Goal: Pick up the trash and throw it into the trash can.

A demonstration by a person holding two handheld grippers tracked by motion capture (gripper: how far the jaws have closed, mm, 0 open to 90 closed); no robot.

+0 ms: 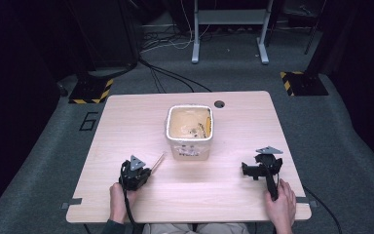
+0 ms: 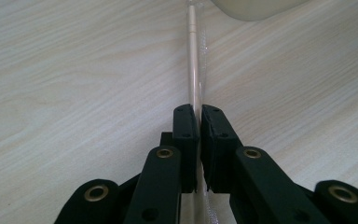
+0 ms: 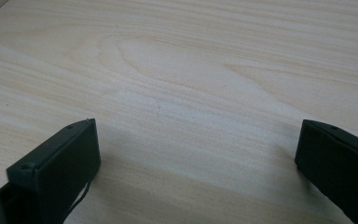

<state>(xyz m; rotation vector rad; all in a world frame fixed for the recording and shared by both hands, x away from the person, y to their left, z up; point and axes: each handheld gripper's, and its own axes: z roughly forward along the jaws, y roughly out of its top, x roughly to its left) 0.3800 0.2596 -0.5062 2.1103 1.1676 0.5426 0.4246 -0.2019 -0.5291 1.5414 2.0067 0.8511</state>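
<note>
— So, what are we seeing in the lower left of the high view?

— We are looking at the left hand-held gripper [image 1: 145, 171] lying low on the tabletop [image 1: 233, 190], with a thin wooden stick [image 1: 158, 161] in a clear wrapper running from its tip up and to the right, toward the white tub [image 1: 189, 130] at the centre of the frame.

— And in the left gripper view?

— We are seeing the jaws of the left hand-held gripper [image 2: 200, 122] pressing together on the wooden stick [image 2: 194, 60], which is running straight up the middle of the frame; the white tub [image 2: 256, 8] is just beside its far end at the top edge.

— What about the other side?

— In the lower right of the high view, the right hand-held gripper [image 1: 246, 169] is sitting on the tabletop, well apart from the tub. In the right gripper view we are seeing its jaws standing wide apart over bare wood [image 3: 200, 88], the right hand-held gripper [image 3: 196, 144] gripping nothing.
</note>
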